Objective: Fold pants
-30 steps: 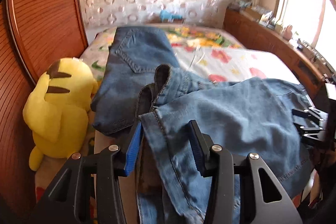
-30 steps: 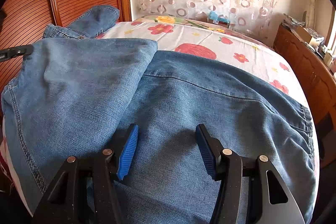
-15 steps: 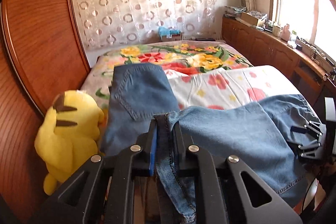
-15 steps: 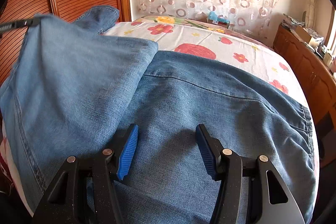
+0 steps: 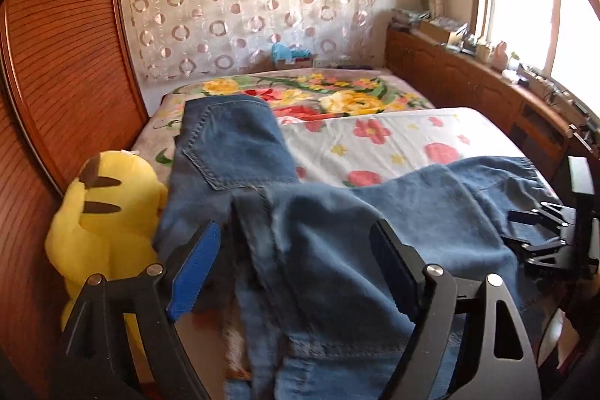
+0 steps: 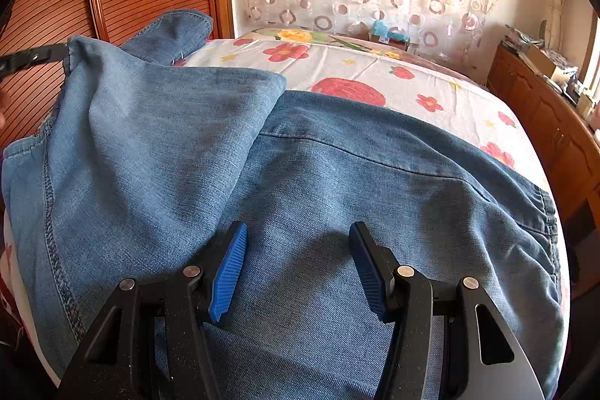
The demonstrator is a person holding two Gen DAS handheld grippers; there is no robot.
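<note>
The blue denim pants [image 5: 337, 235] lie on the bed, one part stretching away toward the far left, the rest heaped near me. My left gripper [image 5: 296, 250] is open wide, its blue-padded fingers on either side of a raised fold of the denim without pinching it. In the right wrist view the pants [image 6: 300, 182] fill the foreground with one layer folded over on the left. My right gripper [image 6: 298, 250] is open just above the denim and holds nothing. The right gripper also shows in the left wrist view [image 5: 540, 238] at the pants' right end.
A yellow plush toy [image 5: 105, 220] sits at the bed's left edge against the wooden wardrobe [image 5: 56, 62]. The floral bedsheet [image 5: 393, 145] lies beyond the pants. A wooden cabinet [image 5: 487, 89] with clutter runs under the window on the right.
My left gripper, shut on the denim fold half a second ago, has opened wide and let it go. The folded layer has dropped. The right gripper has stayed put.
</note>
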